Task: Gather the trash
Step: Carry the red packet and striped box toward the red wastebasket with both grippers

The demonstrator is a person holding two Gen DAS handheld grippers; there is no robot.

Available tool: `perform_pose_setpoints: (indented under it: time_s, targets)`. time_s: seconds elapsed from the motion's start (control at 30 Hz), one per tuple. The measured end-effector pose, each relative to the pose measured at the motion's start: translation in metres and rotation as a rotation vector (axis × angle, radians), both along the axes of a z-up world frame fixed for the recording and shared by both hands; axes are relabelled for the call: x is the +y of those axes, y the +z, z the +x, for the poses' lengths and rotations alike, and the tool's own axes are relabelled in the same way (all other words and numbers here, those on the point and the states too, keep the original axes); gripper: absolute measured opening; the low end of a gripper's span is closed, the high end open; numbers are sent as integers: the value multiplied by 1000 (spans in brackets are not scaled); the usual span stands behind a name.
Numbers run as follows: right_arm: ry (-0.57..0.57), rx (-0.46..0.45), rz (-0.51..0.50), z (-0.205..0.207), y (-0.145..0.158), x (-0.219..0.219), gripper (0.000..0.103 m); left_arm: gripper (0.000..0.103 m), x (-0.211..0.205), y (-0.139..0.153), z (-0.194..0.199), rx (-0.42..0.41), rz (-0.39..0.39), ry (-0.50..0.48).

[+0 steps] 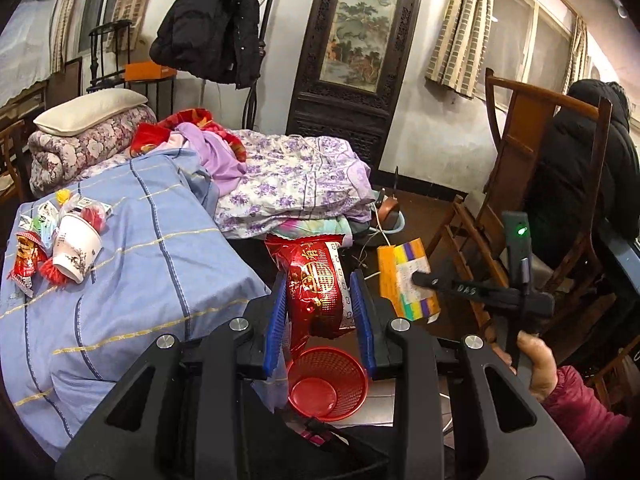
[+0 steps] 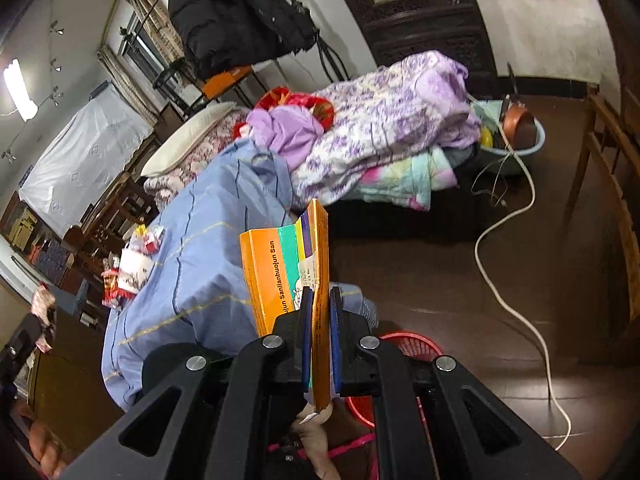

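The walls are white plaster (image 1: 432, 128) and the floor is dark brown (image 2: 420, 264). A tall dark carved wooden panel with a landscape painting (image 1: 356, 28) leans at the wall. Checked beige curtains (image 1: 460, 28) hang at the windows, a brown wooden chair (image 1: 520, 152) stands at right, and a black padded coat (image 1: 208, 20) hangs above the bed with a blue striped sheet (image 1: 132, 240).

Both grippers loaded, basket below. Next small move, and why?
Probably lower the left gripper a little and open its fingers: it holds the red wrapper almost directly above the red basket, so it should drop in. The right gripper, shut on the orange box, looks further off to the side and can follow.
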State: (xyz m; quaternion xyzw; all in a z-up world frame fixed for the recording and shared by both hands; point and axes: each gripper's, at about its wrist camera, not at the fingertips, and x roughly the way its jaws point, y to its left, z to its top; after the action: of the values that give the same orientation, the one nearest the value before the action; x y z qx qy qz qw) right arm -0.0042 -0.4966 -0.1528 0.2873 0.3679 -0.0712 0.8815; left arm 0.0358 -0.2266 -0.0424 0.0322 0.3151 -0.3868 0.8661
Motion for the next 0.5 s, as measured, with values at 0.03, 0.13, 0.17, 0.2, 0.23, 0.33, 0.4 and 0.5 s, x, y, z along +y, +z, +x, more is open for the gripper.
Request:
perform_pose_setpoints:
  time_s: [0.03, 0.13, 0.17, 0.2, 0.23, 0.33, 0.4, 0.5]
  targets:
    - [5, 4, 4, 1, -3, -1, 8, 32, -2, 0, 1, 2, -2, -2]
    - [-16, 1, 18, -1, -8, -12, 8, 32, -9, -3, 2, 18, -2, -12]
    - [-24, 0, 21, -3, -9, -15, 8, 32, -11, -4, 2, 23, 2, -13]
    - [-32, 1, 22, -4, -12, -19, 8, 32, -13, -7, 3, 30, 10, -16]
    - [-39, 9, 18, -5, -16, -22, 8, 32, -14, -9, 3, 34, 15, -18]
    - [-42, 37, 24, -7, -31, -28, 9, 32, -18, -14, 1, 36, 31, -24]
    - [-44, 59, 27, -7, -42, -33, 10, 32, -20, -17, 3, 41, 39, -26]
    - [-40, 126, 47, -4, -72, -39, 10, 32, -23, -27, 11, 68, 48, -29]
